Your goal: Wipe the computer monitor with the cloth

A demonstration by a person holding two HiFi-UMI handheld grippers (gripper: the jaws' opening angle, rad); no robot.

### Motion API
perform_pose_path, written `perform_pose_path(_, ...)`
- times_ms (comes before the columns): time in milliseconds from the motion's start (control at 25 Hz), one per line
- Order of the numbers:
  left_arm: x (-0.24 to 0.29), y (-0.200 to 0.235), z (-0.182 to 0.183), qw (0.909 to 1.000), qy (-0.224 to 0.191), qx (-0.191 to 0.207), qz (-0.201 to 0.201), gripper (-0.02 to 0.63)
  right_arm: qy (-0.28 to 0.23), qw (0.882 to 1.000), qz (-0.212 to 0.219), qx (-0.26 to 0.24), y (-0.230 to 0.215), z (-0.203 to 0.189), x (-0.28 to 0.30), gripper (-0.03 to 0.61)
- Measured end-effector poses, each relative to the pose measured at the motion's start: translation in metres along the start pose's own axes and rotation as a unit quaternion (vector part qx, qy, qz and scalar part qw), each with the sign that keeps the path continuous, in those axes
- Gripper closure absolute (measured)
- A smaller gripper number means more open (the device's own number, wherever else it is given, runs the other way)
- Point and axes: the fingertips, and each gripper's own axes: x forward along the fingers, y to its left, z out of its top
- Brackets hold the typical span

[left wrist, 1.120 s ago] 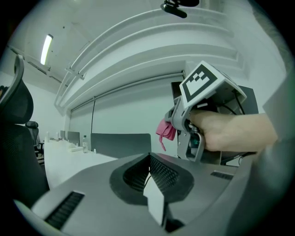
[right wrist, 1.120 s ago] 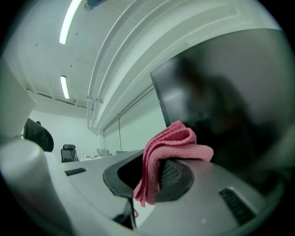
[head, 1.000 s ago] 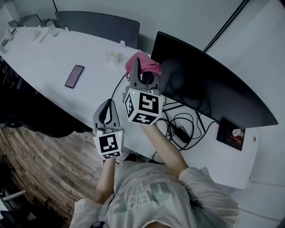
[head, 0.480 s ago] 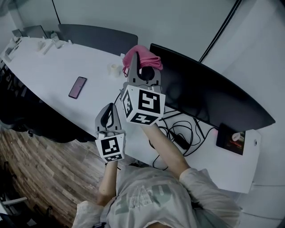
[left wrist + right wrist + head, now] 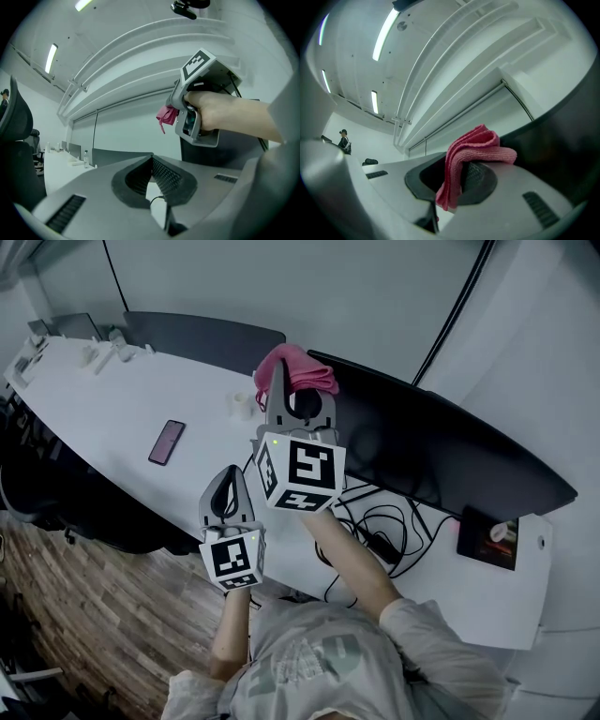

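- The pink cloth (image 5: 298, 369) is bunched up in the right gripper (image 5: 302, 392). The jaws are squeezing down on a fold of it, and the rest is flopping over the top of one jaw.
- It's hanging right at the upper left corner of the computer monitor (image 5: 441, 451). In the right gripper view the dark screen is just beside the cloth (image 5: 473, 154), but I can't tell if they're actually touching.
- My take on doing this wipe properly: I'd be pressing the loose, draped part flat against the glass, so that fabric and not hard jaw plastic is touching the screen.
- Then I'd be sweeping in long, overlapping passes from that corner along the top edge and working downward.
- I'd be going light on pressure, since the panel looks like it could rock on its stand.
- The left gripper (image 5: 227, 486) is hanging lower, out over the desk edge. Its pads are pinched together with nothing between them, and it's doing no work. It could be steadying the monitor's frame.
- Head count: one cloth, one monitor and two grippers.
- There's also one smartphone (image 5: 167, 442) lying on the white desk (image 5: 112, 418), well apart from the action.
- A tangle of black cables (image 5: 375, 521) is sitting under the screen. I'm not managing to count those, and I'd be minding them on the low passes.
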Motion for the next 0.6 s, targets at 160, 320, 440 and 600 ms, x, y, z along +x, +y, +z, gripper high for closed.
perform_pose_path(160, -0.003, 0.002, 0.002, 1.0, 0.001, -0.009, 0.001, 0.6, -0.012, 1.0, 0.009, -0.012, 0.006, 0.013, -0.001, 0.534)
perform_pose_path(320, -0.003, 0.0, 0.011, 0.9999, -0.005, -0.014, -0.001, 0.6, -0.034, 0.998, 0.027, -0.054, 0.017, 0.029, -0.007, 0.534)
perform_pose_path(440, -0.002, -0.003, 0.027, 0.9998, -0.017, -0.01, -0.006, 0.6, -0.063, 0.993, 0.039, -0.088, 0.025, 0.053, -0.014, 0.534)
perform_pose_path(600, -0.002, -0.009, 0.051, 0.9992, -0.037, -0.004, -0.014, 0.6, -0.079, 0.989, 0.043, -0.118, 0.025, 0.088, -0.019, 0.534)
